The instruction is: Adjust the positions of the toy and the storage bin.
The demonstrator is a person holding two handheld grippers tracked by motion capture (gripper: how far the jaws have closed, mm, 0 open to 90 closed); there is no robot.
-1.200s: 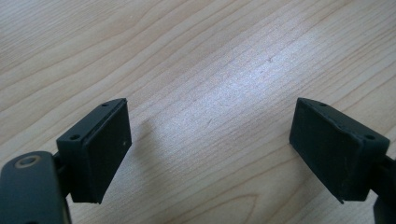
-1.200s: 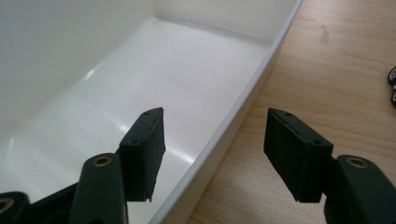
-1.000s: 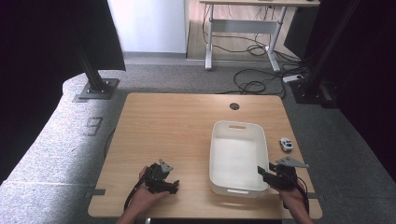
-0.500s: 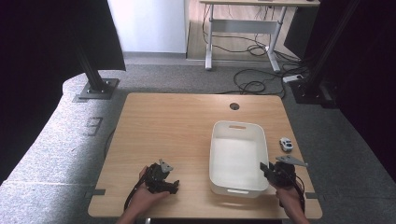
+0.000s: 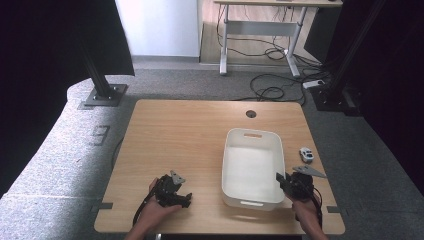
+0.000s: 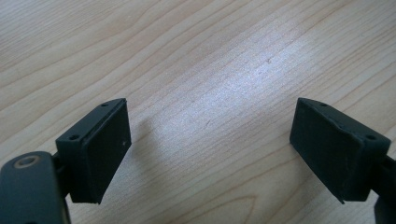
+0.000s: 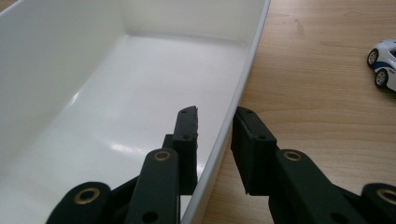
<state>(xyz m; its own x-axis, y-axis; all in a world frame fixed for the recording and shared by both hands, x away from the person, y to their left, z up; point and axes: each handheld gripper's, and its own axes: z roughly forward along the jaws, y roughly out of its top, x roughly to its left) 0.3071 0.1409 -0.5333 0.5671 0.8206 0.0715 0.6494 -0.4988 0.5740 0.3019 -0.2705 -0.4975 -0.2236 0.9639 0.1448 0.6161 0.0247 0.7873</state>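
Observation:
A white plastic bin (image 5: 252, 132) stands empty on the right half of the wooden table (image 5: 190, 135). My right gripper (image 5: 281, 179) is at the near end of the bin's right wall. In the right gripper view the right gripper (image 7: 215, 140) straddles that wall of the bin (image 7: 116, 93), one jaw inside and one outside, shut on the rim. My left gripper (image 5: 186, 199) rests low over the table's near left part. In the left gripper view the left gripper (image 6: 210, 154) is open over bare wood, with nothing between its jaws.
A small white and blue toy car (image 5: 306, 154) sits on the table just right of the bin, also seen as the toy car (image 7: 385, 65) in the right gripper view. A round cable hole (image 5: 251, 114) lies near the far edge.
The right gripper has edged left onto the bin's right wall and its jaws have closed around the rim. The left gripper has stayed put.

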